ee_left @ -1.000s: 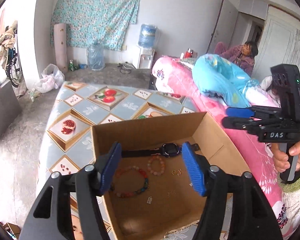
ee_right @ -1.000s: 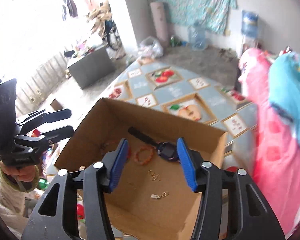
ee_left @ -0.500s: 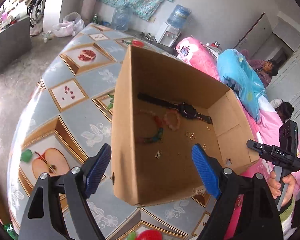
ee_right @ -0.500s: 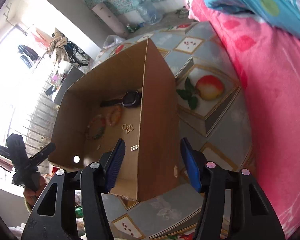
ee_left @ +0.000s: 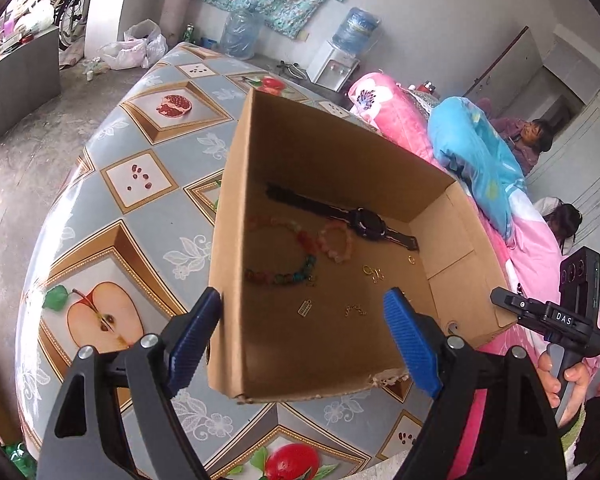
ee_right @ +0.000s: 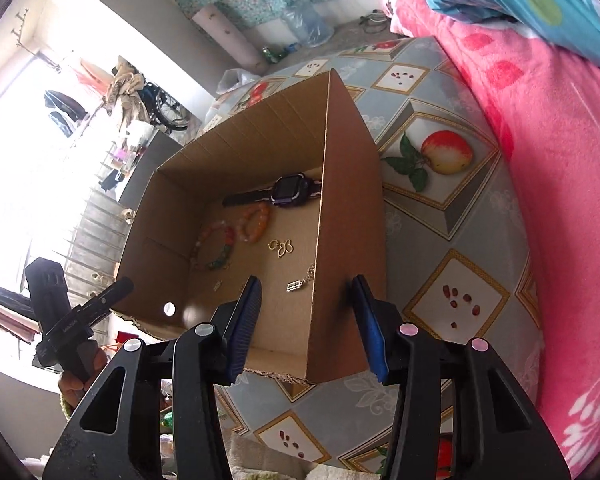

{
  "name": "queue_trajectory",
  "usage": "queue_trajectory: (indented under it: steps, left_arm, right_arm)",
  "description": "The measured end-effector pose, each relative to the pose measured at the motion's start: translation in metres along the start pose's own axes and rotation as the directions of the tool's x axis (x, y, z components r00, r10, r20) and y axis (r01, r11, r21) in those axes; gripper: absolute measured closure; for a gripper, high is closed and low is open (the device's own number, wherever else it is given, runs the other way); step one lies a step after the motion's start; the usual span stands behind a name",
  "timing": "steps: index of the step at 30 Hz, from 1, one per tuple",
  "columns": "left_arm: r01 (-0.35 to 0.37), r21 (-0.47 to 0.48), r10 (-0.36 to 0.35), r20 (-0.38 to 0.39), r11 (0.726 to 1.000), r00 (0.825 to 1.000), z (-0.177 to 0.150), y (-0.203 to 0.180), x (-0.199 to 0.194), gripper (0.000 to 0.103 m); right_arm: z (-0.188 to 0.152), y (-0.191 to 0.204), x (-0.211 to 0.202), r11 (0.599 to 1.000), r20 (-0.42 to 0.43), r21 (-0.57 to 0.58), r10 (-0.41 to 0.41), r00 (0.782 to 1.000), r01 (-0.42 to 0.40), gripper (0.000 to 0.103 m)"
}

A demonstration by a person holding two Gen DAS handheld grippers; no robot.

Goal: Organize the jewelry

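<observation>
An open cardboard box [ee_left: 228, 264] [ee_right: 348, 240] stands on the fruit-print table. Inside lie a black watch [ee_left: 366, 222] [ee_right: 288, 190], a multicolour bead bracelet [ee_left: 296, 274] [ee_right: 220, 248], a pink bead bracelet [ee_left: 338, 242] [ee_right: 256, 226], gold rings [ee_left: 374, 272] [ee_right: 281, 246] and small charms [ee_left: 305, 307] [ee_right: 296, 285]. My left gripper [ee_left: 302, 338] is open, its fingers either side of the box's left wall. My right gripper [ee_right: 308, 324] is open, its fingers either side of the box's right wall. Neither touches the wall.
The table [ee_left: 140, 184] has a patterned cloth with fruit pictures. Pink bedding [ee_right: 540, 120] and a blue pillow [ee_left: 472, 148] lie along the right side. Water bottles [ee_left: 240, 36] and a dispenser stand by the far wall.
Both grippers moved from above the box's inside out to its two side walls and lowered, so each now straddles a wall. The box and the jewelry stayed in place.
</observation>
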State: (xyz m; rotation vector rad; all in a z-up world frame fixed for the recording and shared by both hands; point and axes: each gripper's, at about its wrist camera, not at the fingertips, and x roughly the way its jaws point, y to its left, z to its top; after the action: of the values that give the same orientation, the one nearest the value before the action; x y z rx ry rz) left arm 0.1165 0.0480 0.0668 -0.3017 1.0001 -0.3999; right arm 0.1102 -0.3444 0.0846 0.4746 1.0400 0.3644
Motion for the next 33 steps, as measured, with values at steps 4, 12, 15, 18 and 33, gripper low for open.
queue_trajectory:
  steps: [4,12,15,18,33]
  left_arm:
    - [0.002,0.011,-0.002,0.008,1.000,1.000,-0.011,0.000,-0.014,0.022]
    - [0.018,-0.008,-0.018,-0.016,1.000,1.000,-0.043,0.005,-0.028,0.022]
    - [0.019,-0.012,-0.019,-0.005,1.000,1.000,-0.053,0.006,-0.030,0.022]
    - [-0.002,0.012,0.002,0.061,1.000,0.998,-0.059,0.002,-0.040,0.021]
    - [-0.140,0.034,0.122,0.318,0.990,0.940,-0.090,-0.009,-0.102,0.006]
  right_arm:
    - [-0.017,0.004,-0.008,1.000,-0.001,0.000,0.015,1.000,-0.015,0.057]
    - [-0.053,0.009,-0.018,1.000,0.020,-0.008,-0.011,1.000,0.011,0.054]
    - [-0.060,0.008,-0.017,1.000,0.032,-0.014,-0.010,0.999,0.010,0.053]
    - [-0.064,0.008,-0.020,1.000,0.060,-0.018,-0.009,0.998,0.010,0.053]
    - [-0.113,0.020,-0.079,0.967,0.343,-0.141,-0.153,0.927,0.212,0.028]
